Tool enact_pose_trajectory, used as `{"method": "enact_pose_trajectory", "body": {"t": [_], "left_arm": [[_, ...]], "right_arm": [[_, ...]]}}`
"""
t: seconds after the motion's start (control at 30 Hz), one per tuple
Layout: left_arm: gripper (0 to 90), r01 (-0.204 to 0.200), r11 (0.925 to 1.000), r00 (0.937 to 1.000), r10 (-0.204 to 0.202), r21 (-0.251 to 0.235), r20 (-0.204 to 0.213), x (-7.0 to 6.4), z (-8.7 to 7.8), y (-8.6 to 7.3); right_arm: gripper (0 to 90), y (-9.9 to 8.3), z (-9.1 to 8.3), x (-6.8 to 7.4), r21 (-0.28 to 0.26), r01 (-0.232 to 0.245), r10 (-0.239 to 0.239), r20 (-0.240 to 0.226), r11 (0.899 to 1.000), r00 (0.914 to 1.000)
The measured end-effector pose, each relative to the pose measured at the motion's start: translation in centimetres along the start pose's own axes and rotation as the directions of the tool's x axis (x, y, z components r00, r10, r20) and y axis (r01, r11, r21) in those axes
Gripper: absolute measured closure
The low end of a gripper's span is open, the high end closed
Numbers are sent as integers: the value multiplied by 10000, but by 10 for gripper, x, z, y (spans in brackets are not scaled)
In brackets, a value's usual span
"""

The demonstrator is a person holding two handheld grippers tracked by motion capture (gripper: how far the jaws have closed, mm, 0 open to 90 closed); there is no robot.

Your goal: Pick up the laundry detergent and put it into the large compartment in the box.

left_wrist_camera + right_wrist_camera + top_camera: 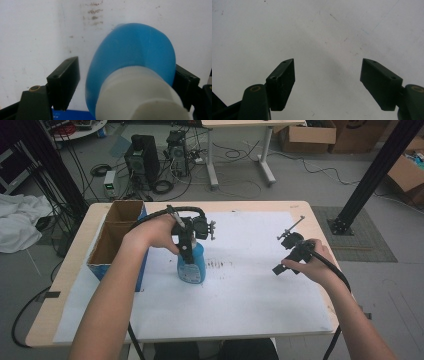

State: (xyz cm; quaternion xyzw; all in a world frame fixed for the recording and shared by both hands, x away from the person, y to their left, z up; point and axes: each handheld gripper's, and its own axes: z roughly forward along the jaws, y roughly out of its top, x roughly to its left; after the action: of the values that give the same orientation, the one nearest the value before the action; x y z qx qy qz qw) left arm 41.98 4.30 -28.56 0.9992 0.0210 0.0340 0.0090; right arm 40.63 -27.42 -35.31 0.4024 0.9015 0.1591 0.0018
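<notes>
Near the left edge of the desk (295,207), an open cardboard box (117,237) with a blue outer wall is seen. Just right of it, on the white sheet (250,290) that covers the desk, a blue bottle (192,265) with a white cap is stood upright, its long axis vertical. The left gripper (187,251) is held over the bottle from above. In the left gripper view, the bottle (132,57) is shown between the spread fingers (63,82); a gap is left on one side, and contact on the other cannot be told. Faint dark smudges (217,264) are marked on the sheet right of the bottle. Toward the right edge, the right gripper (280,269) is held well apart from the bottle, its fingers (283,82) spread wide over bare sheet. The left hand is judged far nearer; a squeeze across the bottle's shoulder is what a lift would call for.
</notes>
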Motion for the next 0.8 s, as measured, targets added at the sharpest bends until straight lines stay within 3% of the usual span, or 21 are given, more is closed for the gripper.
{"method": "enact_pose_trajectory", "body": {"t": [0.8], "left_arm": [[309,-141,9999,9998,141,21,125,-1,0,0]], "right_arm": [[281,-1,0,1,-3,-16,16,37,10000,10000]]}}
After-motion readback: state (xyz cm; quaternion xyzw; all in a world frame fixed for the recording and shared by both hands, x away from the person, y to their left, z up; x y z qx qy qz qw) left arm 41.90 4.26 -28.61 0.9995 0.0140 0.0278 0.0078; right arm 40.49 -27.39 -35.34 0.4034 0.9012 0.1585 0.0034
